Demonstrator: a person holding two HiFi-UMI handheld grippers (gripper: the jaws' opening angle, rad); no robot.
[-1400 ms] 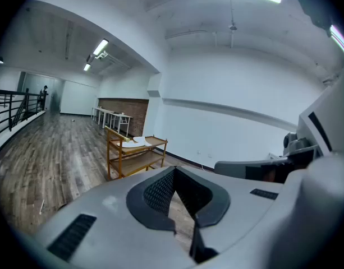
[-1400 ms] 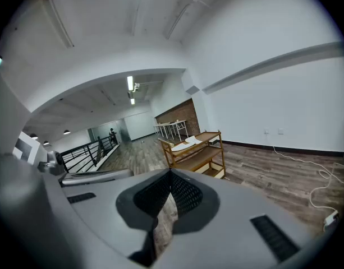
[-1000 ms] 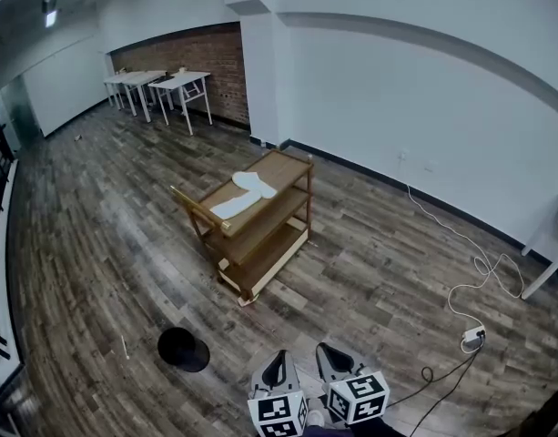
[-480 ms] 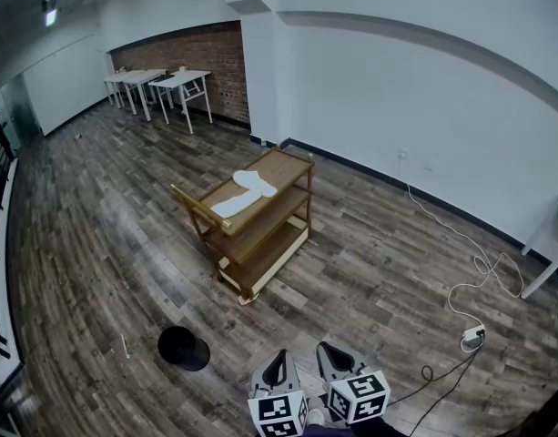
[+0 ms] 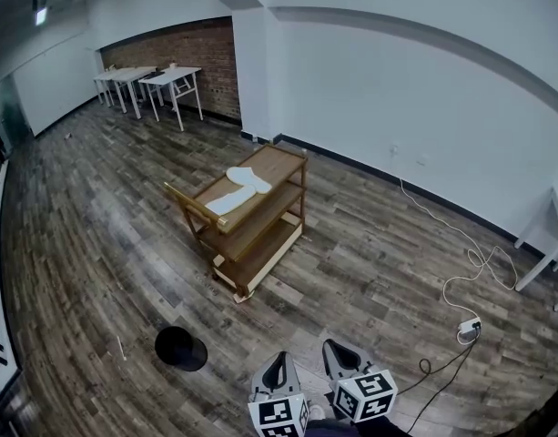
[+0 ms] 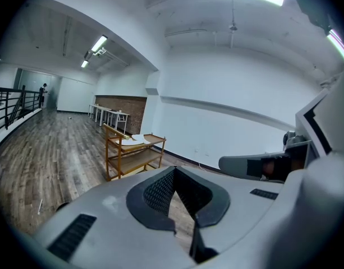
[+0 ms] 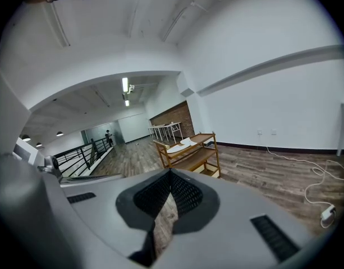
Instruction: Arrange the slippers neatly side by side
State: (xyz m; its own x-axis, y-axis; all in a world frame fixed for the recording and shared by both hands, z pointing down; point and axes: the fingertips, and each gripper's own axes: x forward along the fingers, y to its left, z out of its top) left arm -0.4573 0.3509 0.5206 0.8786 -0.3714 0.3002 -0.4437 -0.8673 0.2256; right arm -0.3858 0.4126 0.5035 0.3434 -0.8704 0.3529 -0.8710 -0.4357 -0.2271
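Observation:
Two white slippers lie on the top shelf of a wooden cart (image 5: 260,235) in the middle of the room. One slipper (image 5: 229,204) is near the cart's handle end. The other slipper (image 5: 249,179) lies at an angle beyond it, and their ends overlap. My left gripper (image 5: 277,364) and right gripper (image 5: 340,358) sit at the bottom edge of the head view, far from the cart, both shut and holding nothing. The left gripper view shows its jaw tips (image 6: 174,170) met below the distant slippers (image 6: 139,139). The right gripper (image 7: 170,172) also points toward the slippers (image 7: 183,145).
A black round object (image 5: 180,348) lies on the wood floor, left of my grippers. A power strip with a white cable (image 5: 468,328) lies at the right, near a white table leg (image 5: 542,253). White tables (image 5: 151,80) stand by the brick wall. A railing (image 6: 14,105) runs along the far left.
The head view has shifted a little, so the cart and slippers sit slightly higher and further left. The right gripper has edged right. Both grippers stay shut.

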